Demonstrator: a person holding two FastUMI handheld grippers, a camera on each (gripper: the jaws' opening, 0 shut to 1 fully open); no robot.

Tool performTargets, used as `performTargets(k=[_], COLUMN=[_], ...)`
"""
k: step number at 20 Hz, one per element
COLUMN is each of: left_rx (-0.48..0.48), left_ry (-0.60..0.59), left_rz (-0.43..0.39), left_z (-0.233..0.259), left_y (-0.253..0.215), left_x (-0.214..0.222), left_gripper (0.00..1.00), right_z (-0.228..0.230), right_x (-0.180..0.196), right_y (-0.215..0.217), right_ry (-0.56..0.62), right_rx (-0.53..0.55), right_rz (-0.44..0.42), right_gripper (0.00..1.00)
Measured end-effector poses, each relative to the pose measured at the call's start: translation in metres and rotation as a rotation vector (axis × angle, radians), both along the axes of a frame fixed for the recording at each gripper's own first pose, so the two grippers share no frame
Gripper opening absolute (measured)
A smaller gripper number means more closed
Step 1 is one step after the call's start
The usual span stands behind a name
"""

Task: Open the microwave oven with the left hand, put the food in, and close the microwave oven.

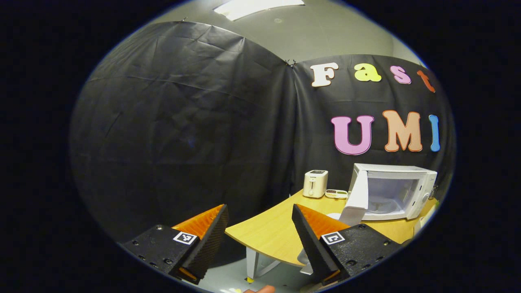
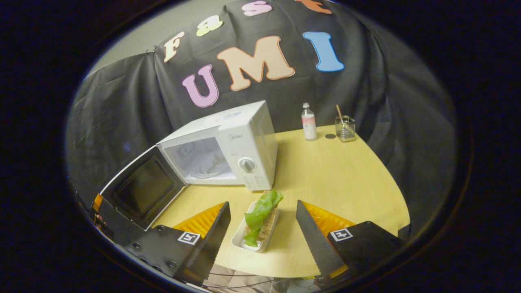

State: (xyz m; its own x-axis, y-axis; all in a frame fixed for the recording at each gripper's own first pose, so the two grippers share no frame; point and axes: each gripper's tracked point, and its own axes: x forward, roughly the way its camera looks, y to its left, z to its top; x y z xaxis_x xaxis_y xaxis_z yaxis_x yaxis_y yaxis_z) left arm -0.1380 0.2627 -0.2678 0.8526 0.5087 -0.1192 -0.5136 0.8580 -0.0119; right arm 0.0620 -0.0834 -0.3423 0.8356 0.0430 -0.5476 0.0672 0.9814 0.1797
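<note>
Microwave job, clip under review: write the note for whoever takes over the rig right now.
Left tongs: open, empty, held back off the table's edge.
Right tongs: open, empty, straddling the food tray without touching it.
Microwave: door swung wide open, cavity holds just its turntable.
Food tray with the green leaf sits on the table in front of the microwave.
Done: door opened.
Left: grasp the tray, place it inside, close the door.
</note>
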Motion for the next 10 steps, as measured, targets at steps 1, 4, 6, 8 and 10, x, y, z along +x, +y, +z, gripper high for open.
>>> performTargets(k=[1, 4, 6, 8, 10], left_rx=[-0.007, -0.023, -0.018, -0.015, -0.019], left_ry=[-0.004, -0.011, -0.011, -0.012, -0.018], left_rz=[-0.008, -0.018, -0.029, -0.040, -0.048], left_z=[-0.003, -0.006, -0.006, -0.007, -0.006], left_y=[0.001, 0.004, 0.003, 0.001, 0.001], left_x=[0.001, 0.000, 0.005, 0.009, 0.014], left_gripper=[0.95, 0.95, 0.95, 0.95, 0.95], right_z=[-0.006, -0.023, -0.033, -0.040, -0.050], right_x=[0.003, 0.011, 0.014, 0.017, 0.020], right_y=[0.001, -0.002, 0.003, 0.010, 0.009], right_ry=[0.032, 0.114, 0.150, 0.176, 0.194], right_rx=[0.021, 0.055, 0.084, 0.110, 0.088], right_rz=[0.001, -0.022, -0.023, -0.011, -0.006], right_gripper=[0.99, 0.99, 1.00, 1.00, 0.99])
